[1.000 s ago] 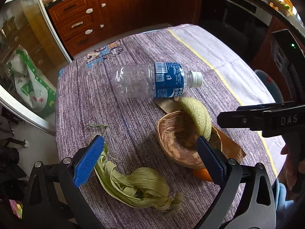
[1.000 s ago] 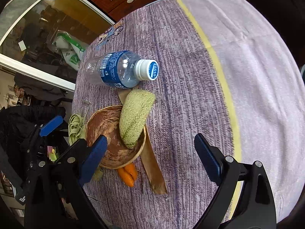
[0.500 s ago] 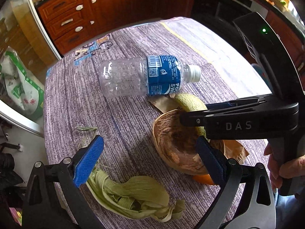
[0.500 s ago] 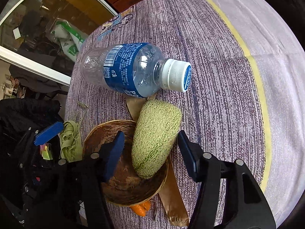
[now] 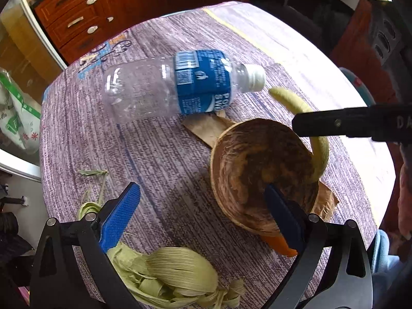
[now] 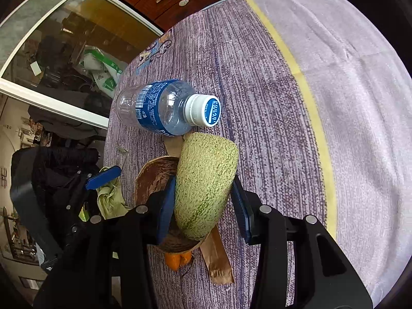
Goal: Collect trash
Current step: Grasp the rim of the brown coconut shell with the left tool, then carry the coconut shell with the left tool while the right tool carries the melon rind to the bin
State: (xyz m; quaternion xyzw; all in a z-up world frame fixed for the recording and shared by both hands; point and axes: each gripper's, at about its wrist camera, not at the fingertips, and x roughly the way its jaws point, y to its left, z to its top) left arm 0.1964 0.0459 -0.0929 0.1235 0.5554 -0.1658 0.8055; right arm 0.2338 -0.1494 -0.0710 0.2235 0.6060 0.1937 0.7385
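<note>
A green melon rind (image 6: 206, 182) leans in a brown coconut shell (image 5: 257, 170); the shell also shows in the right wrist view (image 6: 152, 175). My right gripper (image 6: 203, 206) is shut on the rind, one pad on each side. An empty plastic bottle (image 5: 175, 85) with a blue label lies on the cloth beyond the shell. Green corn husks (image 5: 170, 273) lie under my left gripper (image 5: 203, 219), which is open and empty above the table. An orange peel (image 6: 177, 260) and a brown paper scrap (image 6: 216, 257) lie beneath the shell.
The round table (image 6: 283, 103) has a purple cloth with a yellow stripe. Wooden drawers (image 5: 77, 23) stand behind it. A glass door (image 6: 64, 51) is on the left. A dark bag (image 6: 51, 180) sits off the table's left edge.
My right gripper moved in over the shell and closed on the melon rind. My left gripper moved slightly forward and stayed open.
</note>
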